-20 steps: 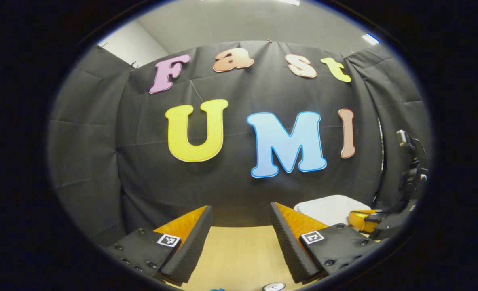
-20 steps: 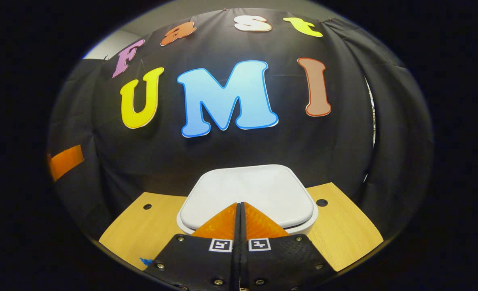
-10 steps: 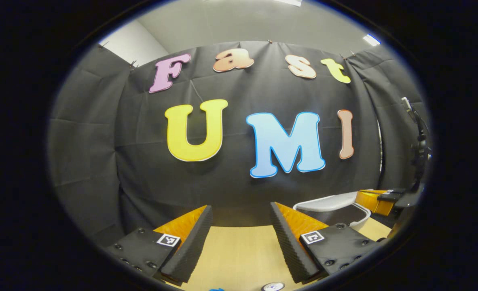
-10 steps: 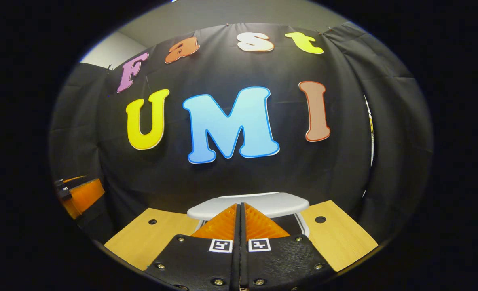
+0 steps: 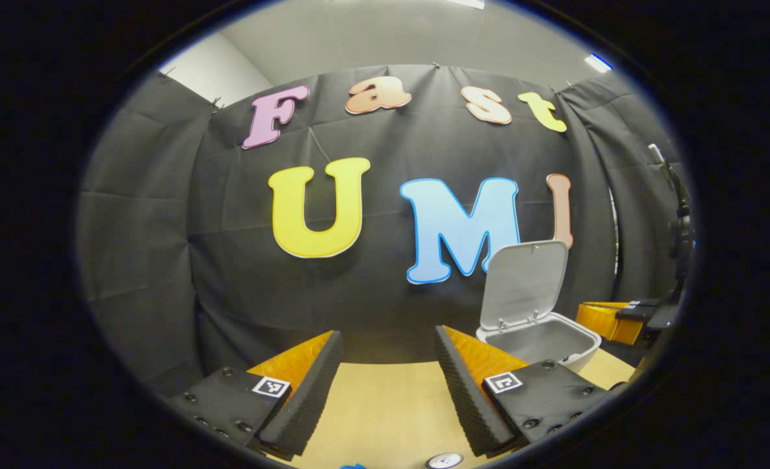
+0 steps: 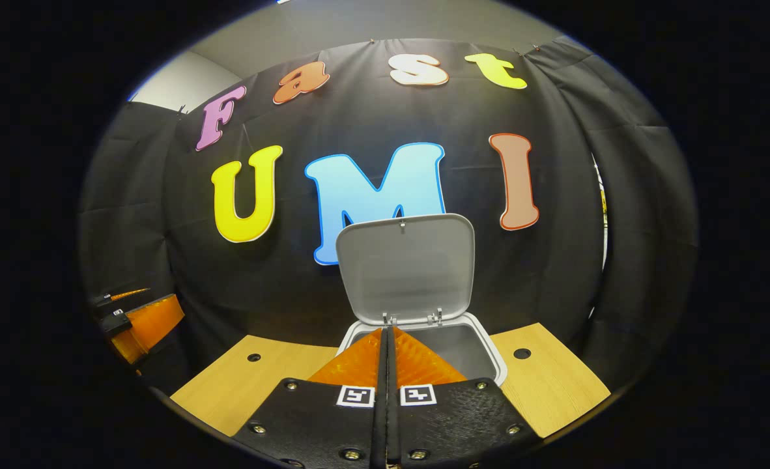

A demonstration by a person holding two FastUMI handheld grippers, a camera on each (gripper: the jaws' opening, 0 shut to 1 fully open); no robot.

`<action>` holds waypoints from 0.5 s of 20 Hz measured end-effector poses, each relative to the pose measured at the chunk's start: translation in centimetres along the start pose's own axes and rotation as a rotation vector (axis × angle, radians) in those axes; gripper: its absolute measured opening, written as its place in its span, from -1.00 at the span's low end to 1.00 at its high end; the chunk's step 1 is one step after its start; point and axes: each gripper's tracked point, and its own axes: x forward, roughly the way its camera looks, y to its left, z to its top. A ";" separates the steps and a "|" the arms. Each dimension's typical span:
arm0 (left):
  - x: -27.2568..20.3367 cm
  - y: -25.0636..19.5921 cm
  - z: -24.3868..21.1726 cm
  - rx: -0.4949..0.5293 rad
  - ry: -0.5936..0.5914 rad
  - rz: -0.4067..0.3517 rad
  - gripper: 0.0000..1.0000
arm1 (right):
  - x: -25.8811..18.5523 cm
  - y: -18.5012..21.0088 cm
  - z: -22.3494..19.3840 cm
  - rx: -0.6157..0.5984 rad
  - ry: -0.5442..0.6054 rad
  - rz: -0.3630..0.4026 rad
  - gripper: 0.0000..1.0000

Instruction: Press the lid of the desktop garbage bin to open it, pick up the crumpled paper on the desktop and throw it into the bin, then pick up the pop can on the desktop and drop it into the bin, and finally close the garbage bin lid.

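While the right gripper [image 6: 387, 345] hangs just above the near rim of the bin, its two fingers lie flat against each other with nothing between them, and in the left gripper view the same tool shows at the far right edge as a block [image 5: 610, 321] level with the bin's top. Beneath everything runs the wooden worktop [image 6: 541, 384], whose far edge meets the black cloth wall [image 6: 554, 273]. On that far part of the worktop stands the white desktop bin [image 6: 489, 355], open, its lid [image 6: 406, 267] swung up nearly upright on two hinges at the back rim, and the dark inside is partly covered by the right gripper's own fingers, so what lies at the bottom cannot be made out. From the left gripper [image 5: 388, 368], which hovers low over the bare worktop with its fingers spread wide and holding nothing, the bin [image 5: 541, 342] sits ahead and to the right, its lid [image 5: 523, 283] raised against the wall. Two small dark holes [image 6: 521, 354] mark the worktop on either side of the bin. At the bottom edge of the left gripper view a small round object [image 5: 442, 461] and a blue scrap are cut off and too little shows to name them.
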 end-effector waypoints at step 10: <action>0.9 2.5 -3.2 -0.004 0.046 0.026 0.86 | -0.7 0.5 0.9 0.004 -0.018 0.015 -1.00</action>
